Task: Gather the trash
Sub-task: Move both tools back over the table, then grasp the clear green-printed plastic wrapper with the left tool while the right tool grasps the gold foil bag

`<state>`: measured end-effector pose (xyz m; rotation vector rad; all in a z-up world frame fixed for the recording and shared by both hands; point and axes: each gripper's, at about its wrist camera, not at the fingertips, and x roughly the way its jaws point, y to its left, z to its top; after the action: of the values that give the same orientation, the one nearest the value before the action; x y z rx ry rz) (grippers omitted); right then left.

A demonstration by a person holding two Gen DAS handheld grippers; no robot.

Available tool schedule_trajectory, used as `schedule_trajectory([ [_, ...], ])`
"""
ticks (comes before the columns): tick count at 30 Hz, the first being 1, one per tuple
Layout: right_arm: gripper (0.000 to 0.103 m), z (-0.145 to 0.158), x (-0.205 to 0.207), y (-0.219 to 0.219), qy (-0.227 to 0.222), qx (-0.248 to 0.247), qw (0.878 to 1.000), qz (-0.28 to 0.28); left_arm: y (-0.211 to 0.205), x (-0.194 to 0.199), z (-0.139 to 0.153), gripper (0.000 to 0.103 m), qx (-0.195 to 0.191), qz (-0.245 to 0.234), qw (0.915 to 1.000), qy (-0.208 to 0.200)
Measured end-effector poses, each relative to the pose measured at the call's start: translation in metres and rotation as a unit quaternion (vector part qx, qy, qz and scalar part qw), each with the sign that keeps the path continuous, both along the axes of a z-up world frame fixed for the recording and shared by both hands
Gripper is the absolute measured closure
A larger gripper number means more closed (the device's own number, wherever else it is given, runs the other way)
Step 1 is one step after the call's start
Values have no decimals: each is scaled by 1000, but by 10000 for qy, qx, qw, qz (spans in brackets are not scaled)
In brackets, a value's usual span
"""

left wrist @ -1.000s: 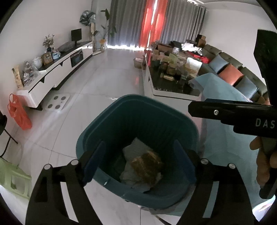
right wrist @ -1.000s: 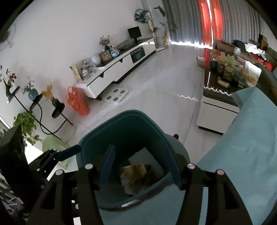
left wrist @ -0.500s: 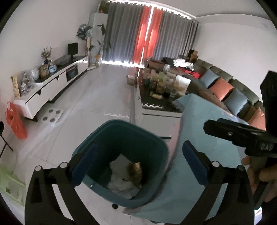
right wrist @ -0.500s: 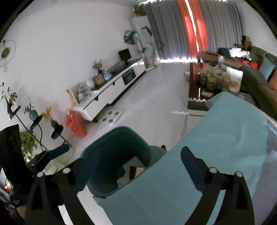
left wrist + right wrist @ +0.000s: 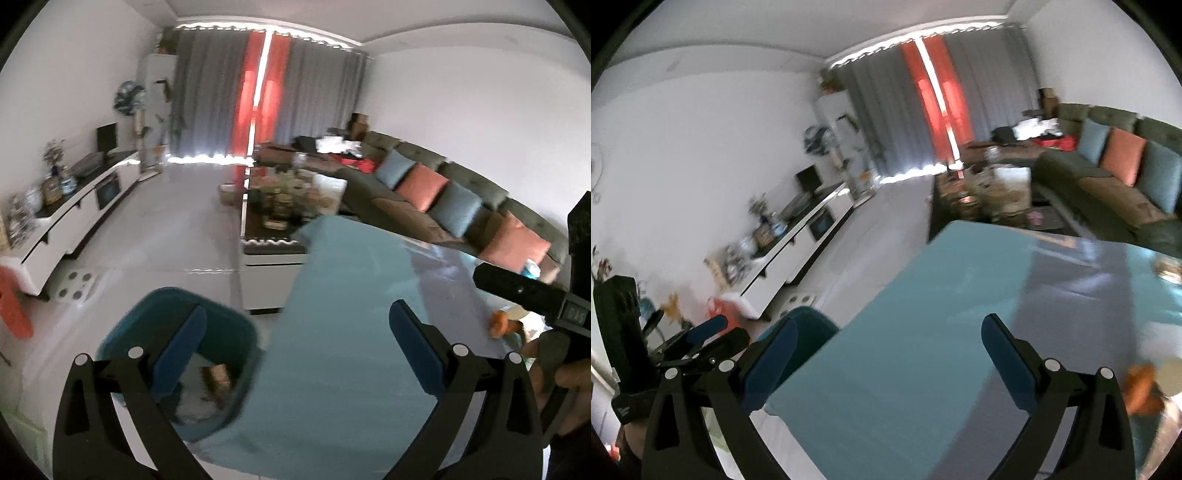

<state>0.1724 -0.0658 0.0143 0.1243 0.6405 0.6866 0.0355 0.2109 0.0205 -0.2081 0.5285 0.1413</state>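
The teal-covered table (image 5: 923,332) fills the ground ahead of both pairs of tongs, its long run leading away from them toward the sofa (image 5: 443,199) and the cluttered low table (image 5: 280,206) beyond. The teal bin (image 5: 147,325) stands on the floor at the table's near left corner, below and left of the left gripper (image 5: 295,343), whose left pad overlaps its rim in the left wrist view; crumpled paper and a brownish scrap (image 5: 218,376) lie in its bottom, so some trash is already collected. In the right wrist view the bin (image 5: 809,321) is only a sliver just behind the left pad of the right gripper (image 5: 886,354). Both pairs of tongs are spread wide with nothing between their pads; their jaws have just been opening, and the gaps frame bare tablecloth. The next piece to fetch looks to be the small orange thing (image 5: 1141,387) on the table's right side, blurred beyond naming, so its long axis cannot be told. It lies right of and slightly beyond the right gripper's right pad, and well off to the right of the left gripper, past the right gripper's body (image 5: 524,291) in that view (image 5: 498,321). By my reading the right hand is the nearer, and the move turns on swinging rightward, away from the bin.
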Motion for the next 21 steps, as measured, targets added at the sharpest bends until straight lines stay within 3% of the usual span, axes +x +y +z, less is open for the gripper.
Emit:
schedule_trajectory([
  [11,7,11,-26,-90,-411,42,9960,-788,-91,15,20,5,-13,-738,9970,-230],
  [21,7,4,-61,-170,-606,-197,9831,-1715,-183,27,13,5,-17,-1493,9884,-274],
])
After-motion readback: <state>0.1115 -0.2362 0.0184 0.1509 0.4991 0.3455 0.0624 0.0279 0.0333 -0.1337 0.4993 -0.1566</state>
